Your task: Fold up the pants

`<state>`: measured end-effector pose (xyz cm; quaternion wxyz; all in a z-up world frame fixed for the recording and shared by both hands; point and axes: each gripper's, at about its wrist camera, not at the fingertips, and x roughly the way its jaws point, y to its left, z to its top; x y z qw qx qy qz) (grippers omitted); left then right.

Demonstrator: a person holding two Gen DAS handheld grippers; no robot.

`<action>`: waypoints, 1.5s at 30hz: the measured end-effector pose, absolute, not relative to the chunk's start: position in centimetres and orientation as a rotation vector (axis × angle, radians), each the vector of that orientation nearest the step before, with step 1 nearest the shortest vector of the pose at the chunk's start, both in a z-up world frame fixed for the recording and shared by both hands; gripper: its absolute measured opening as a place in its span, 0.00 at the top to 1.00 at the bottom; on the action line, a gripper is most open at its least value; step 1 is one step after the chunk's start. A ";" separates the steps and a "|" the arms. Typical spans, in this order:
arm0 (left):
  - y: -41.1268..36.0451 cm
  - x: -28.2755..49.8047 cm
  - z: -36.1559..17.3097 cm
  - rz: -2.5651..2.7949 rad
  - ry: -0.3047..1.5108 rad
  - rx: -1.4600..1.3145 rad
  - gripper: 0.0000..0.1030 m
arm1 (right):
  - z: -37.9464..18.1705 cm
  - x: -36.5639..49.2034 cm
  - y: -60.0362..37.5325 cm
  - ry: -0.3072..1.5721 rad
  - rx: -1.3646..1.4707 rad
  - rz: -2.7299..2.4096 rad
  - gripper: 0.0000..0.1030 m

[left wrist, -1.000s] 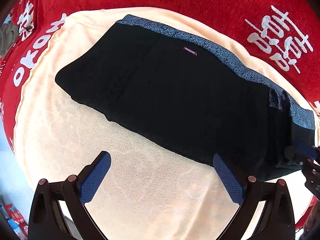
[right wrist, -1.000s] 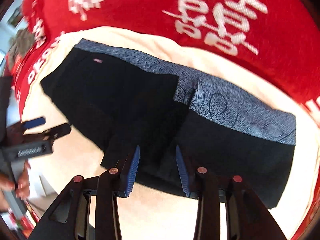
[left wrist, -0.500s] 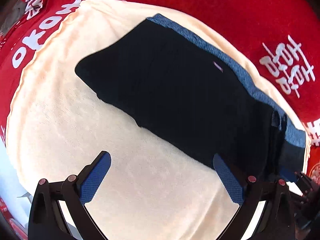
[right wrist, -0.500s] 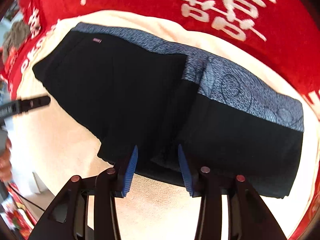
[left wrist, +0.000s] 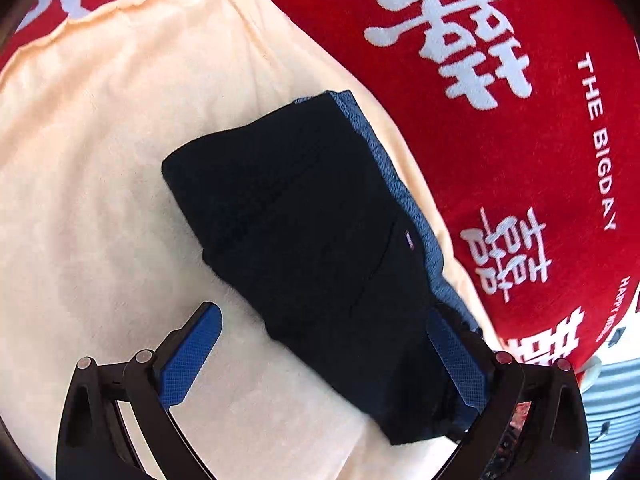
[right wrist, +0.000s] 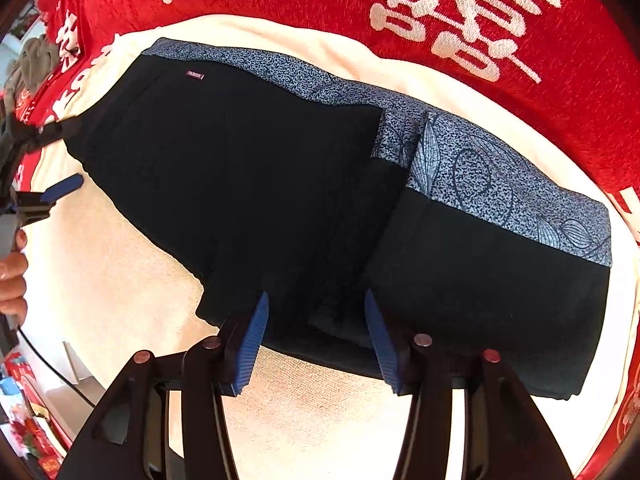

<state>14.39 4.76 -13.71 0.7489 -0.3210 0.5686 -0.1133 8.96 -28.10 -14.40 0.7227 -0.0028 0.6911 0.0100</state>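
Observation:
Black pants [left wrist: 316,248] with a blue patterned waistband [right wrist: 500,184] lie folded flat on a cream towel [left wrist: 100,160]. In the right wrist view they [right wrist: 260,184] stretch from left to right, with one folded part lying over another near the middle. My left gripper [left wrist: 324,352] is open and empty above the pants' near edge. It also shows at the left edge of the right wrist view [right wrist: 60,160]. My right gripper [right wrist: 314,328] is open and empty, its fingertips over the pants' near hem.
The towel lies on a red blanket [left wrist: 520,140] with white characters. A hand [right wrist: 12,276] holds the left gripper's handle. Clutter [right wrist: 24,412] sits at the lower left beyond the towel edge. Bare towel [right wrist: 120,300] lies in front of the pants.
The left gripper has swung round to the pants' end, so they now run lengthwise away from it. The right gripper's jaws have opened wider.

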 end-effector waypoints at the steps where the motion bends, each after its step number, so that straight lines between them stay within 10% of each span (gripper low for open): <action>1: 4.5 14.7 -13.9 -0.253 1.230 -0.699 0.00 | -14.4 8.9 -28.0 1.527 -0.013 0.023 0.47; 13: 0.6 18.8 -14.3 -0.211 1.249 -0.577 0.01 | -14.6 9.1 -28.2 1.517 -0.021 0.051 0.46; 17: -0.1 18.9 -13.7 -0.086 1.252 -0.446 0.54 | -13.2 10.2 -28.2 1.541 -0.024 0.074 0.46; 20: -0.4 18.5 -12.9 -0.104 1.222 -0.397 0.65 | -10.6 12.6 -28.7 1.520 0.092 0.092 0.44; 24: -4.9 16.9 -10.3 -0.126 1.108 -0.044 0.68 | -8.2 18.5 -28.4 1.527 0.284 0.173 0.23; 42: -7.7 14.4 -7.3 -0.188 0.975 0.223 0.68 | -16.4 34.0 -5.4 2.026 -0.097 0.510 0.19; 43: -7.7 14.4 -7.2 -0.191 0.975 0.222 0.68 | -17.0 33.7 -5.3 2.041 -0.162 0.493 0.23; 45: -7.7 14.5 -7.1 -0.201 1.008 0.205 0.68 | -17.2 33.0 -6.2 2.026 -0.216 0.480 0.76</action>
